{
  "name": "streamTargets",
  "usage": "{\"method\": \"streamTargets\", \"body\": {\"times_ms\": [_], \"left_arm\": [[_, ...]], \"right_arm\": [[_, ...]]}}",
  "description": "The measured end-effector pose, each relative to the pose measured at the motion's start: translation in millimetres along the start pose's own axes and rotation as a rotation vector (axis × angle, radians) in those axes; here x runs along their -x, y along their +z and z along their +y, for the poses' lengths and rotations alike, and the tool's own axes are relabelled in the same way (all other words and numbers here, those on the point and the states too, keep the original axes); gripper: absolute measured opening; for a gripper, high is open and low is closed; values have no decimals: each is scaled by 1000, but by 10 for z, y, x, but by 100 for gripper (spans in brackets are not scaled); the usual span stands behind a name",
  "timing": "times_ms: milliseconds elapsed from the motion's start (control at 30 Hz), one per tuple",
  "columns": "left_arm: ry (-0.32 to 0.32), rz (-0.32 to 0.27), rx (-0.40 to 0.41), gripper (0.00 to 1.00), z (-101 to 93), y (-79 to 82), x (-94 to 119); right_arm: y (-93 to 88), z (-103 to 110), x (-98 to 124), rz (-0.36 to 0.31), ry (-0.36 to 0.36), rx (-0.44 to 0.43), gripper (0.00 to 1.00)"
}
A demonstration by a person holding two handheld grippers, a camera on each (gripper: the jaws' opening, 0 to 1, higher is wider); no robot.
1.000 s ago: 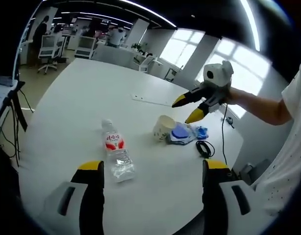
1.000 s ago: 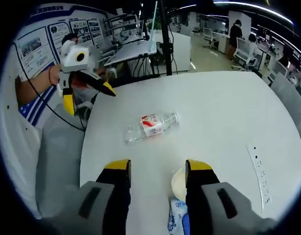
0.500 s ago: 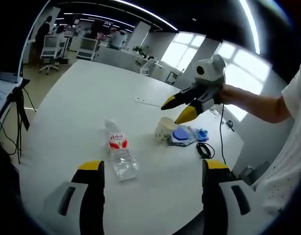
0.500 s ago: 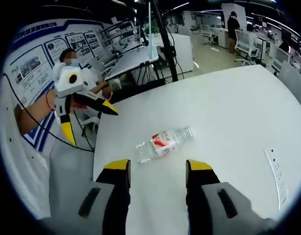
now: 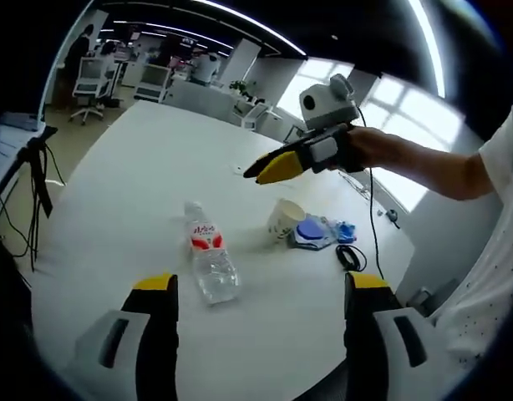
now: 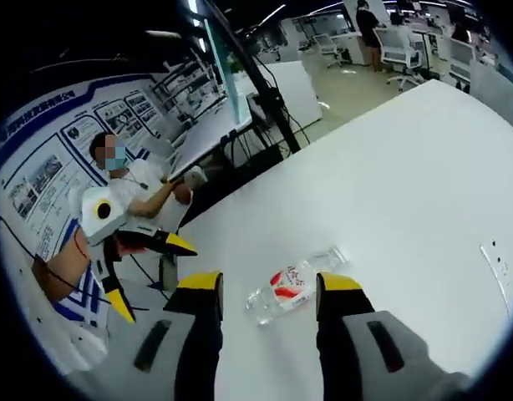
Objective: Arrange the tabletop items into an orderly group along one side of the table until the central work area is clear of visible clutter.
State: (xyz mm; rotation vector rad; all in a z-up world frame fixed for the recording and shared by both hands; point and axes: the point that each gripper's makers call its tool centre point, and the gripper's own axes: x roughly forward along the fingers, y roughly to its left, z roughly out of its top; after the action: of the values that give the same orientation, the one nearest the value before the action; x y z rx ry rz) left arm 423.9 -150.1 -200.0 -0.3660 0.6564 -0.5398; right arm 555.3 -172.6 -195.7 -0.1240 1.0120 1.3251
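A clear water bottle (image 5: 208, 255) with a red label lies on its side on the white table (image 5: 114, 192). Right of it a paper cup (image 5: 285, 220) lies tipped over, beside a blue and white packet (image 5: 312, 232). My left gripper (image 5: 261, 286) is open, low over the near table edge, with nothing between its jaws. My right gripper (image 5: 269, 170) hovers above the cup, held by a hand. In the right gripper view the bottle (image 6: 294, 286) lies ahead between the spread jaws of my right gripper (image 6: 270, 284). My left gripper (image 6: 153, 277) shows there at the left, open.
A black cable (image 5: 350, 255) lies coiled near the packet at the table's right edge. A thin white strip (image 6: 499, 259) lies flat on the table. A seated person (image 6: 123, 188) and desks stand beyond the table. Office chairs (image 5: 89, 79) stand far off.
The right gripper has risen and swung left over the cup. Its view has tilted up, so cup and packet left it and the bottle sits lower. The left gripper barely moved.
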Motion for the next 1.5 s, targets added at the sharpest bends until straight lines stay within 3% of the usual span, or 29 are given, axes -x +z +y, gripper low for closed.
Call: {"method": "streamTargets", "body": {"times_ms": [233, 400, 533, 800, 1100, 1500], "left_arm": [[10, -10, 16, 84, 72, -32, 31], [11, -9, 27, 84, 103, -75, 30], [10, -12, 35, 84, 129, -93, 29], [11, -17, 50, 84, 196, -123, 10], [12, -23, 61, 83, 240, -158, 13], [15, -30, 74, 83, 312, -177, 24]], "right_arm": [[124, -277, -203, -38, -20, -224, 43], [80, -423, -312, -18, -54, -274, 45], [39, -463, -412, -14, -46, -383, 44], [-88, -684, -575, 42, -151, -438, 46], [-260, -784, -751, 104, -166, -569, 42], [-331, -779, -915, 105, -153, -649, 36]]}}
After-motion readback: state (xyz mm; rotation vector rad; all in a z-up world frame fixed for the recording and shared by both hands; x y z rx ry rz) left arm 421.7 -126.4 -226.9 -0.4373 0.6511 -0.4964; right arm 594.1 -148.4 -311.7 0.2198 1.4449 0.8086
